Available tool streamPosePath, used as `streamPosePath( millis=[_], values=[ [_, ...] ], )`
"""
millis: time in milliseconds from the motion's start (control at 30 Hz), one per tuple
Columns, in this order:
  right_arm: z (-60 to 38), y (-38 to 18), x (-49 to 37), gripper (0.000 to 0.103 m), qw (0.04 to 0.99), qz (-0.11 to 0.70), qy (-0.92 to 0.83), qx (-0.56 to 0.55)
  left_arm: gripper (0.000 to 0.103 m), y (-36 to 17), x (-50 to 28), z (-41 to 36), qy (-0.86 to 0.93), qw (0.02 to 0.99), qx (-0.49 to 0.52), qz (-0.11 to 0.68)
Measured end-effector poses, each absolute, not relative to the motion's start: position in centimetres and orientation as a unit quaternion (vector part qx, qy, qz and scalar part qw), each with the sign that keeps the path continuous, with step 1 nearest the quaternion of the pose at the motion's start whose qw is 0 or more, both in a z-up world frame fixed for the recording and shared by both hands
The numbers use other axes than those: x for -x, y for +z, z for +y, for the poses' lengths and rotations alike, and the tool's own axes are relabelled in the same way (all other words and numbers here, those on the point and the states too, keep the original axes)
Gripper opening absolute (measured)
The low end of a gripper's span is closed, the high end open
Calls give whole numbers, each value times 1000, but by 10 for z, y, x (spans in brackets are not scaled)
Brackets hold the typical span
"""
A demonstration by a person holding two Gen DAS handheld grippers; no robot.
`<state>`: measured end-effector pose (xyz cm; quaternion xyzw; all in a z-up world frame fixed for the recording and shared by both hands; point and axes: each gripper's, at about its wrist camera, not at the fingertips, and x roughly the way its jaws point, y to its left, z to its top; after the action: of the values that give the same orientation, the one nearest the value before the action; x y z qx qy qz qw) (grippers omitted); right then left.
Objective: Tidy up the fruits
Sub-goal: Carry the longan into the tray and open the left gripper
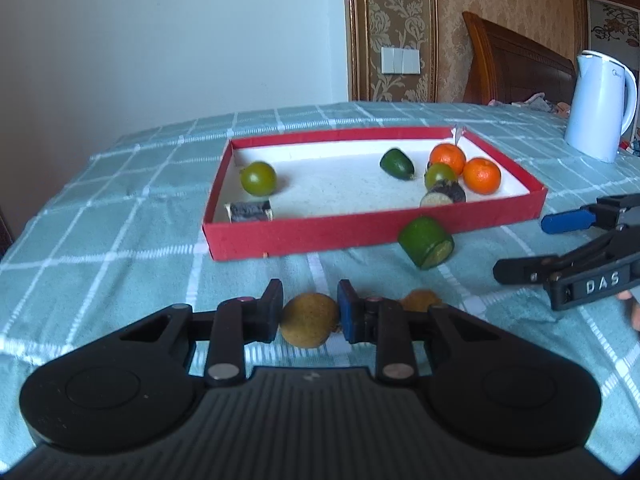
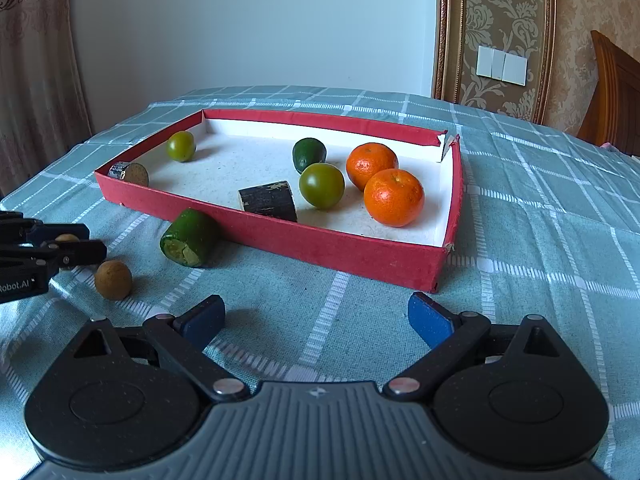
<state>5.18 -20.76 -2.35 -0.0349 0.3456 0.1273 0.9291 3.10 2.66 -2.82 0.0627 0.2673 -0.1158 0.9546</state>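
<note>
Two orange mandarins [image 2: 383, 184] lie close together in the right part of the red tray [image 2: 280, 236], which stands on the counter [image 2: 540, 240] covered with a teal checked cloth. In the same tray there are two round green fruits, one [image 2: 321, 186] just beside the mandarins and one [image 2: 181, 146] near the far left side. A dark green oval fruit [image 2: 309, 154] lies behind the nearer green one. A dark cut cylinder piece [image 2: 269, 201] rests near the front wall of the tray, and another dark piece [image 2: 129, 173] sits in the left corner.

Outside the tray, a green cut piece [image 2: 189, 237] leans against the front wall, its cut face turned toward the camera. Near it on the cloth lies a small brown round fruit [image 2: 113, 280].

The left tongs [image 1: 308, 312] are clenched on another small brown fruit [image 1: 308, 321], with both fingers pressed on its sides, low over the cloth in front of the tray. In the left wrist view the loose brown fruit shows partly behind the right finger [image 1: 350, 312].

The right tongs [image 2: 316, 320] are released, the blue pads wide apart, and nothing is between them. They point toward the front right corner of the tray.

A white kettle [image 1: 598, 108] stands on the counter, to the right of the tray.
</note>
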Motion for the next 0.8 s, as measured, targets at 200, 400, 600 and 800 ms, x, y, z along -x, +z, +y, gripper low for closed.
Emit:
streamPosePath(
  millis=[200,400,600,800],
  values=[
    [-208,-24,-52,99,929,346,127,36,26,-5,-49,20,-118,961,-72,238],
    [-207,-24,-52,99,929,346,127,36,26,7,-84,16,-103,966,-67,227],
    [-208,-24,-52,99,929,346,127,36,26,1,-126,17,-74,964,-64,248],
    [-208,-24,-52,99,929,346,127,37,26,-11,-154,26,-64,958,-46,276]
  ],
)
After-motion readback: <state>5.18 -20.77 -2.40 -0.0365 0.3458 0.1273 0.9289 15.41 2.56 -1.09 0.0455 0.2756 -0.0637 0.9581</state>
